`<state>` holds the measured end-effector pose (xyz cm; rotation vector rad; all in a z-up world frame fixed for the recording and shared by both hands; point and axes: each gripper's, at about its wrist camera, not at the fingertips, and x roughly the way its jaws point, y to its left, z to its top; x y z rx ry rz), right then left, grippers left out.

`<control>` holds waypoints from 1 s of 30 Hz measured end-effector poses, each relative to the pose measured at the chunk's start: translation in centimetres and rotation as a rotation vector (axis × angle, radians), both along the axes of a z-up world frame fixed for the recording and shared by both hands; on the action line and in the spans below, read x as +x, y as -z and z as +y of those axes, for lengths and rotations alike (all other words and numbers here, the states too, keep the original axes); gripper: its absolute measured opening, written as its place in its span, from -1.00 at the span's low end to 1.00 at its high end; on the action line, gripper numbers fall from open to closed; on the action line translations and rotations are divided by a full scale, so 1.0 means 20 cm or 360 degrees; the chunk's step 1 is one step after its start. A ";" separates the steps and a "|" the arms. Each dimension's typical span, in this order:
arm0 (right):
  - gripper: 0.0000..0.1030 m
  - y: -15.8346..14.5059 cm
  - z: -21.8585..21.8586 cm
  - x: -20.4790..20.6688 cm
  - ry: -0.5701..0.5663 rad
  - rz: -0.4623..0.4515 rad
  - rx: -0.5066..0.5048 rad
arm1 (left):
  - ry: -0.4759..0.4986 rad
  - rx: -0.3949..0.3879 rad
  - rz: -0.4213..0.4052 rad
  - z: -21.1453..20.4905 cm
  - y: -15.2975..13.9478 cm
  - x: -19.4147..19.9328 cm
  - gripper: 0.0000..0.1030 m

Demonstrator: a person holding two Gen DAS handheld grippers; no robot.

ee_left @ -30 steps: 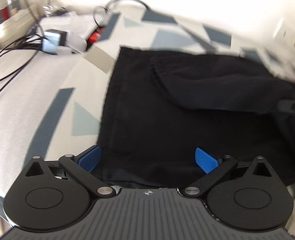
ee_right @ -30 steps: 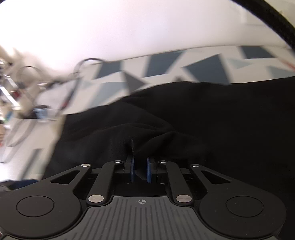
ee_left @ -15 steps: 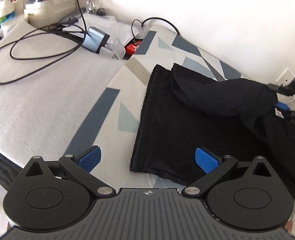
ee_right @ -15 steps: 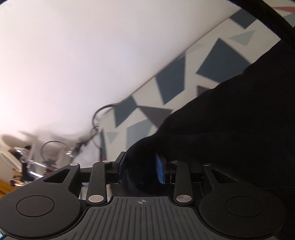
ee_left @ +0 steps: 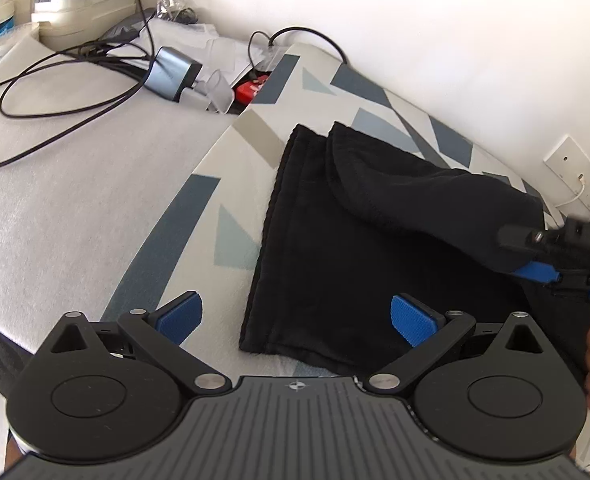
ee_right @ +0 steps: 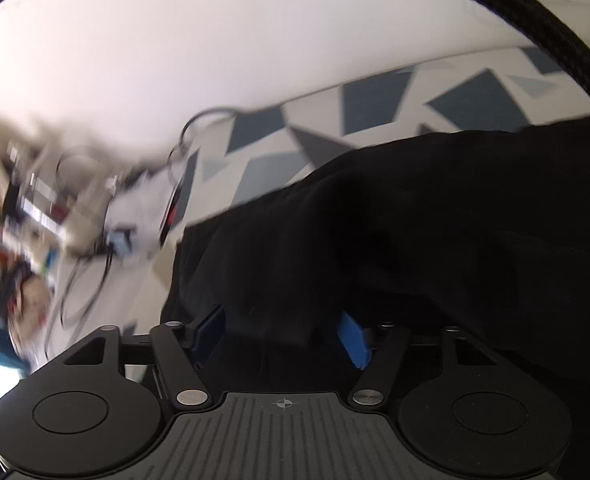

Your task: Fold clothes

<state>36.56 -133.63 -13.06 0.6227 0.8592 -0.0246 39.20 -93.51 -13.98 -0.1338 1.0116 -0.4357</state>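
My left gripper [ee_left: 297, 314] hovers wide open over the black garment [ee_left: 335, 248]; my right gripper [ee_right: 281, 338] gapes around a fold

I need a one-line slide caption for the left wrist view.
Open left gripper above a black fabric garment on a geometric-patterned sheet; right gripper at its folded-over flap.
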 end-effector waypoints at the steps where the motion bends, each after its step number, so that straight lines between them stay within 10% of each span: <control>1: 0.23 0.00 0.06 0.01 -0.0088 0.0008 -0.0083 | -0.0012 0.0001 0.0004 0.01 0.00 0.00 0.99; 6: 0.23 0.00 0.37 0.09 -0.0384 -0.0018 -0.0885 | -0.0093 -0.0008 0.0017 0.09 0.01 -0.02 0.99; 9: 0.14 0.01 0.46 0.12 -0.0508 -0.0047 -0.1078 | -0.0131 -0.0012 0.0014 0.14 0.01 -0.04 0.99; 11: -0.59 0.01 0.50 0.14 -0.0586 -0.0057 -0.1110 | -0.0157 -0.0016 0.0011 0.17 0.01 -0.04 0.99; 14: -0.76 -0.04 0.54 0.18 -0.0678 -0.0036 -0.0967 | -0.0202 -0.0038 0.0012 0.22 0.01 -0.05 0.99; 18: -0.79 -0.19 0.50 0.29 -0.0645 -0.0133 -0.0393 | -0.0253 -0.0073 0.0012 0.28 0.01 -0.07 0.99; 23: -0.63 -0.22 0.30 0.43 -0.0254 -0.0147 0.0327 | -0.0266 -0.0103 0.0026 0.31 0.01 -0.07 0.99; 30: -0.12 -0.13 0.23 0.34 -0.0222 0.0103 0.0280 | -0.0236 -0.0218 0.0088 0.31 0.01 -0.06 0.99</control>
